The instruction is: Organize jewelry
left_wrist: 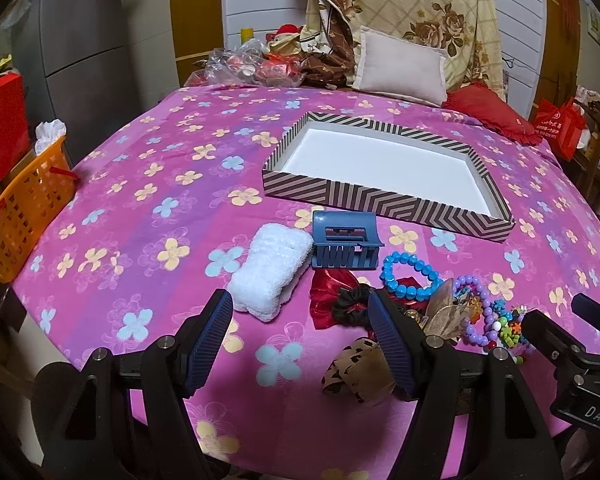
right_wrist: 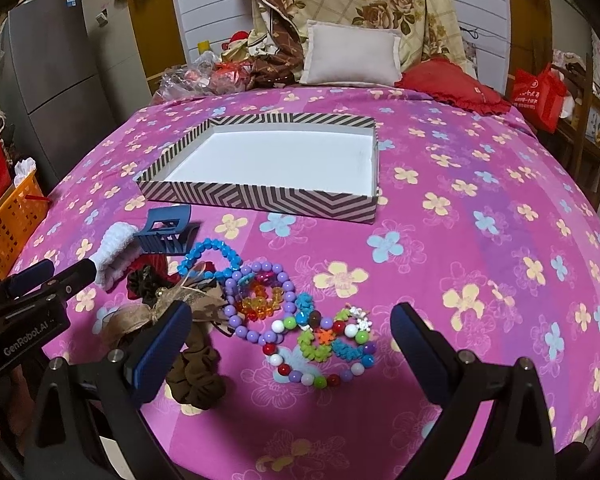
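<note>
A shallow striped box [left_wrist: 384, 204] [right_wrist: 260, 196] with a white empty floor lies on the pink flowered bed. In front of it lies a heap of jewelry: a blue hair claw [left_wrist: 346, 246] [right_wrist: 166, 232], a blue bead bracelet [left_wrist: 410, 276] [right_wrist: 210, 258], a purple bead bracelet [left_wrist: 482, 312] [right_wrist: 256, 304], a multicolour bead bracelet [right_wrist: 320, 352], a white fluffy scrunchie [left_wrist: 270, 272] [right_wrist: 114, 256], red and brown scrunchies [left_wrist: 336, 298] [right_wrist: 198, 372]. My left gripper [left_wrist: 300, 340] is open, low over the heap's left part. My right gripper [right_wrist: 292, 344] is open around the bead bracelets.
An orange basket [left_wrist: 24, 208] [right_wrist: 8, 232] stands off the bed's left edge. Pillows [left_wrist: 400, 66] [right_wrist: 352, 56] and plastic bags [left_wrist: 252, 64] lie at the far end. A red bag [right_wrist: 538, 92] stands at the right.
</note>
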`<state>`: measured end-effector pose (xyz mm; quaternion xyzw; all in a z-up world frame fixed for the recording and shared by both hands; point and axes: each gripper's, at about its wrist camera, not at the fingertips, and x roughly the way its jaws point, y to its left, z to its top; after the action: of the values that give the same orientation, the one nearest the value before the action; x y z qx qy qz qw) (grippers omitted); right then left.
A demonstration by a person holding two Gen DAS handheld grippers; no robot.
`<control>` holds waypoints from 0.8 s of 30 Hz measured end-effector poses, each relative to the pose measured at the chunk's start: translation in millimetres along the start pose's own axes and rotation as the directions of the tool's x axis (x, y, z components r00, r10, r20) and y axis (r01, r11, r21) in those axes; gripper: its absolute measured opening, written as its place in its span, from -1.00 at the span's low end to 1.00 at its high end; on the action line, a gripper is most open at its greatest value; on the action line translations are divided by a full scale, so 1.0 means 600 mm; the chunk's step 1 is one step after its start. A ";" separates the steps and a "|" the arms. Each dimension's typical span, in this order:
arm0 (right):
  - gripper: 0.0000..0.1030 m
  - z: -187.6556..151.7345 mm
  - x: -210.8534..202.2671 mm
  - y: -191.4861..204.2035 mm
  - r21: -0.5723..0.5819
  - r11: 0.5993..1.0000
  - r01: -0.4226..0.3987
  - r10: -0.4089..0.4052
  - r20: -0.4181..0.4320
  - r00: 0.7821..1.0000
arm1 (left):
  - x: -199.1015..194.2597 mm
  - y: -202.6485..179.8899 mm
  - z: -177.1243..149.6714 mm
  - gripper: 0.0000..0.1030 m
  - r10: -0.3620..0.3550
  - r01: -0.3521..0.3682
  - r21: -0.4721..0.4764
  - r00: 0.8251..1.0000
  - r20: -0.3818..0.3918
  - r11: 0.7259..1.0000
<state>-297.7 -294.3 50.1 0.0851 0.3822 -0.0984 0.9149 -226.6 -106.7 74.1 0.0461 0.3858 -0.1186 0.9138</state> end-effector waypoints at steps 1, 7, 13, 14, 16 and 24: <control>0.96 0.000 0.000 0.000 0.000 1.000 0.000 0.000 0.000 1.000 | 0.000 0.000 0.000 0.28 0.000 0.000 0.000 1.000 0.001 1.000; 0.96 0.002 0.000 -0.002 0.003 1.000 0.002 -0.002 -0.001 1.000 | -0.004 -0.007 0.000 0.28 -0.001 0.001 -0.003 1.000 0.006 1.000; 0.96 0.003 0.000 -0.003 0.006 1.000 0.005 -0.005 -0.001 1.000 | -0.009 -0.007 0.003 0.28 -0.004 0.004 -0.003 1.000 0.013 1.000; 0.96 0.003 0.000 -0.001 0.006 1.000 0.004 -0.004 -0.001 1.000 | -0.009 -0.005 0.004 0.28 -0.005 0.005 -0.003 1.000 0.013 1.000; 0.96 0.004 0.000 -0.003 0.009 1.000 0.004 -0.004 -0.002 1.000 | -0.009 -0.004 0.005 0.28 -0.005 0.005 -0.005 1.000 0.013 1.000; 0.96 0.002 0.004 -0.004 0.015 1.000 0.002 -0.002 -0.013 1.000 | -0.009 -0.001 0.003 0.28 -0.004 0.004 -0.006 1.000 0.011 1.000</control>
<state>-295.8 -296.9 49.0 0.0920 0.3873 -0.1016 0.9117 -229.1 -106.7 79.5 0.0417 0.3814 -0.1194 0.9157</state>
